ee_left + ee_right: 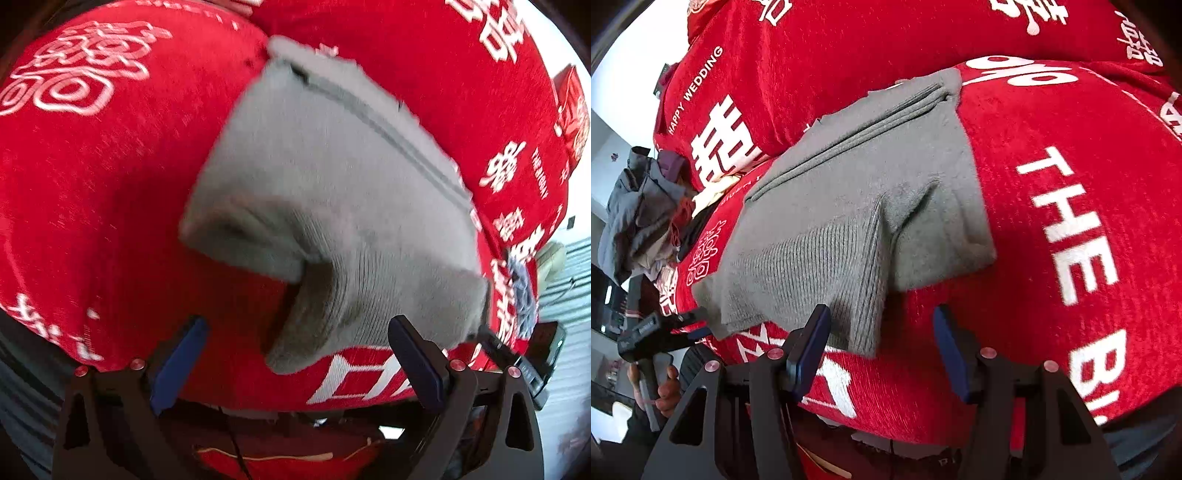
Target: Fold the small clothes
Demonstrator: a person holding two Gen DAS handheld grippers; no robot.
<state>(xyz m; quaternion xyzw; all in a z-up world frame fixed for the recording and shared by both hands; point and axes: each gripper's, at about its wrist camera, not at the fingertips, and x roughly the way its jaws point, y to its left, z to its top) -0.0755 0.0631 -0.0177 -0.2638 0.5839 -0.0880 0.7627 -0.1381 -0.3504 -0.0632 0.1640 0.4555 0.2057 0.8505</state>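
The small grey knitted garment (pixel 849 206) is lying folded over on the red cushion cover with white lettering (pixel 1052 184), its ribbed cuff pointing toward the grippers, so the fold is looking largely done with perhaps a final tidy remaining. Both the left gripper (pixel 295 354) and right gripper (pixel 882 347) are standing open, gripping nothing. A heap of unfolded clothes (pixel 642 214) is waiting at the left edge, obstructing nothing.

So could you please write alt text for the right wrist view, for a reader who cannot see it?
A folded grey garment lies on a red cover with white lettering. The right hand-held gripper is open just in front of it, holding nothing. A pile of clothes sits at the far left.
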